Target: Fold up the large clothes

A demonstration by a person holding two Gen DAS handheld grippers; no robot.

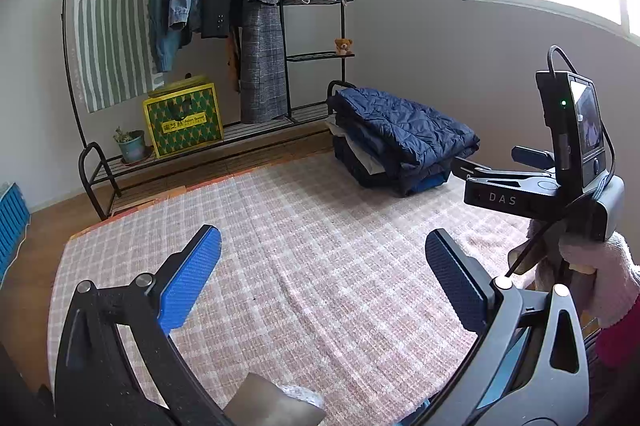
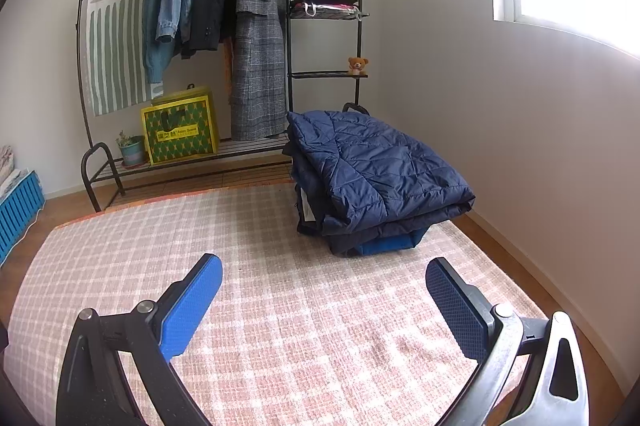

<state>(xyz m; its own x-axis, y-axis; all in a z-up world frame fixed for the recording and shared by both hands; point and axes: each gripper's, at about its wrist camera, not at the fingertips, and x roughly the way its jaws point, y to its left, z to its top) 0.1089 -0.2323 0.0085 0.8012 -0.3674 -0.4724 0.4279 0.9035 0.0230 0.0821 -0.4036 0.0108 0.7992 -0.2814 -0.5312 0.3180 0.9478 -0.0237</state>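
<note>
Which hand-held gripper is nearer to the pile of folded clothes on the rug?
Right. The right hand-held gripper faces the pile of folded clothes closely; the left hand-held gripper sits further back, to its left.

Four garments hang on one black metal clothes rack [image 2: 288, 26]; one navy quilted jacket [image 2: 372, 166] tops a folded pile of perhaps four pieces. One brown teddy bear [image 2: 357, 65], one yellow-green box [image 2: 180, 132], one potted plant [image 2: 131, 148].
</note>
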